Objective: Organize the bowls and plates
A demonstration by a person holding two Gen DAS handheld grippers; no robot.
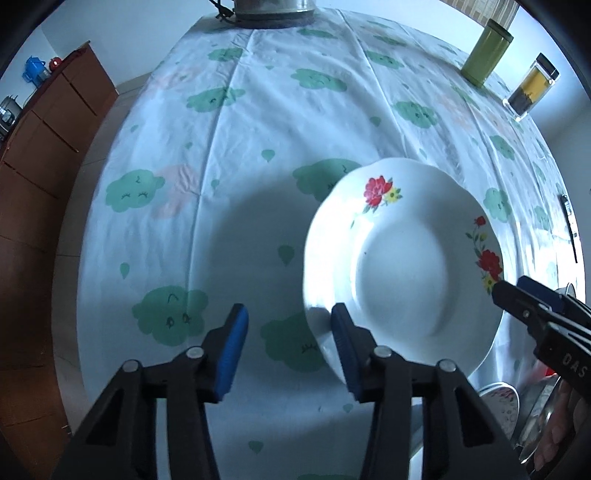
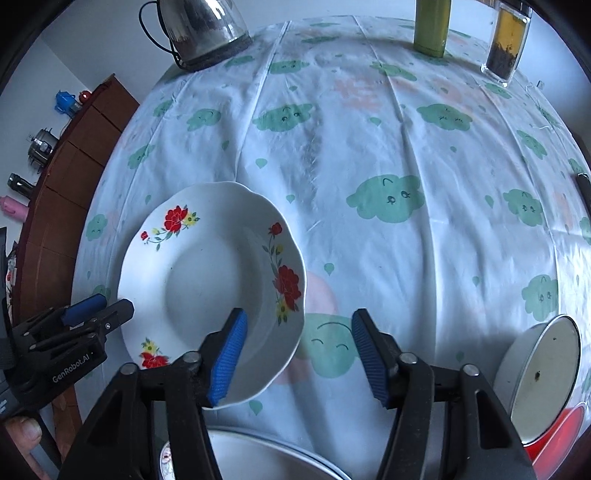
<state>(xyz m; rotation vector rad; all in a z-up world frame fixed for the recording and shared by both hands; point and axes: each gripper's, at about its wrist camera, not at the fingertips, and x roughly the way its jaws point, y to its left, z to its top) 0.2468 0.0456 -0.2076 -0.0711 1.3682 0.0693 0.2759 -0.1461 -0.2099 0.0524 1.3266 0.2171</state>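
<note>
- A white scalloped plate with red and yellow flower prints is seen on the counter, which is covered by a pale cloth printed with green clouds.
- In the left wrist view the plate lies to the right of centre; in the right wrist view it lies to the left.
- The left gripper is held low over the cloth with its blue-padded fingers spread apart; nothing is held between them. The right-hand finger is seen against the plate's near-left rim, though contact cannot be told.
- The right gripper is likewise shown with its fingers spread wide and nothing between them. Its left finger overlaps the plate's near rim in the picture; whether it touches cannot be told.
- From the left wrist view, the right gripper is seen at the plate's right edge; from the right wrist view, the left gripper is seen at the plate's left edge.
- A white bowl with a red outside is seen tilted at the counter's near right.
- More dishes are glimpsed at the bottom edge, partly hidden by the fingers.
- At the far side, a kettle, a green canister and a clear jar with yellow and dark contents are stood.
- A brown cabinet is seen to the left of the counter.
</note>
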